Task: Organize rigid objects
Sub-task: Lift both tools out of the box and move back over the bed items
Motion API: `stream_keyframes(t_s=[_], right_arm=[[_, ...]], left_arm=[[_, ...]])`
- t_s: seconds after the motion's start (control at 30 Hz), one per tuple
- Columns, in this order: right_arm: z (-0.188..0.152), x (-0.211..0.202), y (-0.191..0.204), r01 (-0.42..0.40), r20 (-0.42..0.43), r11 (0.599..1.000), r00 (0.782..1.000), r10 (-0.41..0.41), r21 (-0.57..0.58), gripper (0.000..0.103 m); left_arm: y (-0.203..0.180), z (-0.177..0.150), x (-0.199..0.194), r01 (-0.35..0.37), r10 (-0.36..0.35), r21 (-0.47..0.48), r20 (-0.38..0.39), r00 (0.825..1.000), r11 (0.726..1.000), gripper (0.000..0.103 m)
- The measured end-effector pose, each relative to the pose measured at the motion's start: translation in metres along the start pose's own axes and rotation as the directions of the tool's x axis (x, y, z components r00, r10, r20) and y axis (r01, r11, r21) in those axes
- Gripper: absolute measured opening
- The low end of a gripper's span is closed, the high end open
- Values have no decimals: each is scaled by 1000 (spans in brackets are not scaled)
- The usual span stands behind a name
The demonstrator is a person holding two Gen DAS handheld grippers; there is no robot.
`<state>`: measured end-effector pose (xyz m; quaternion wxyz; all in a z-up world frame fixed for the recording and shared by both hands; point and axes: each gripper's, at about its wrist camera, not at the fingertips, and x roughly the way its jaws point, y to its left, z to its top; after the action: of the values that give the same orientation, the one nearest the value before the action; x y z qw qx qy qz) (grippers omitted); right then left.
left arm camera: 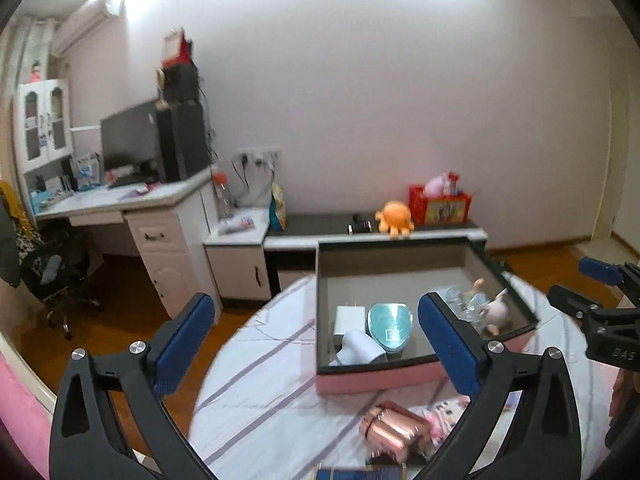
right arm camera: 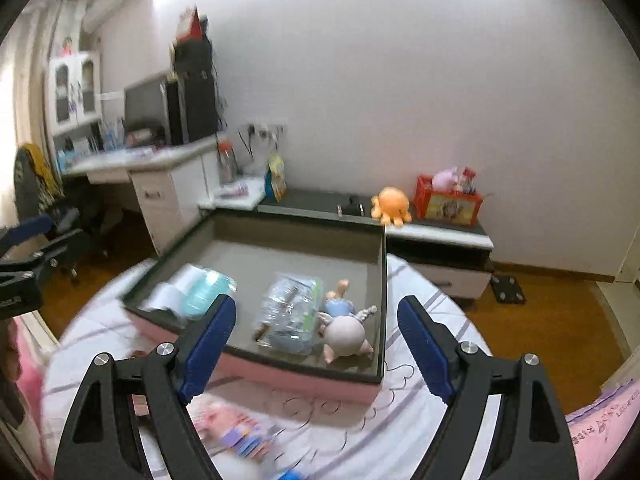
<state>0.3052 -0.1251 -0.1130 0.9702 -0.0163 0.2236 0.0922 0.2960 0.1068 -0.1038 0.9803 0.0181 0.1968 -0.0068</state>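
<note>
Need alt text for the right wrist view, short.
Open right gripper, holding nothing, hovers over a pink-sided box on a striped bedsheet. Inside the box lie a doll figure, a clear plastic pack and a teal item. The picture is blurred; a desk and low cabinets stand behind.

1. We find the pink box (right arm camera: 280, 376) open at the top — entry from above is unobstructed.
2. Its far half (left arm camera: 396, 280) is bare floor; we can pass there freely.
3. The near-left corner is taken by a white charger (left arm camera: 351, 317), a teal oval case (left arm camera: 390, 326) and a white roll (left arm camera: 362, 347), packed close together.
4. The near-right corner holds a clear plastic packet (right arm camera: 290, 316) and a doll (right arm camera: 344, 330) lying beside it.
5. In front of the box, a rose-gold pouch (left arm camera: 390, 432) and printed cards (right arm camera: 240, 432) clutter the striped cloth (left arm camera: 260, 380).
</note>
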Motion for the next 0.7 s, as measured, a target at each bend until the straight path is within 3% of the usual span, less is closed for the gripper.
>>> stream_keyframes(t_s=[0.3, 0.37, 0.4, 0.7], right_arm=[[-24, -118, 26, -8, 212, 1000, 977, 6, 8, 90], [-31, -132, 27, 11, 229, 1000, 973, -13, 13, 103], [-36, -143, 29, 20, 250, 1000, 968, -23, 17, 103], [-59, -179, 35, 41, 271, 998, 961, -54, 52, 103]], left_arm=[[-7, -27, -113, -97, 100, -22, 153, 983, 995, 103], [-13, -35, -131, -103, 106, -29, 168, 980, 994, 103], [-16, -37, -138, -105, 109, -30, 169, 980, 994, 103], [-42, -51, -176, -46, 44, 8, 183, 982, 999, 103]])
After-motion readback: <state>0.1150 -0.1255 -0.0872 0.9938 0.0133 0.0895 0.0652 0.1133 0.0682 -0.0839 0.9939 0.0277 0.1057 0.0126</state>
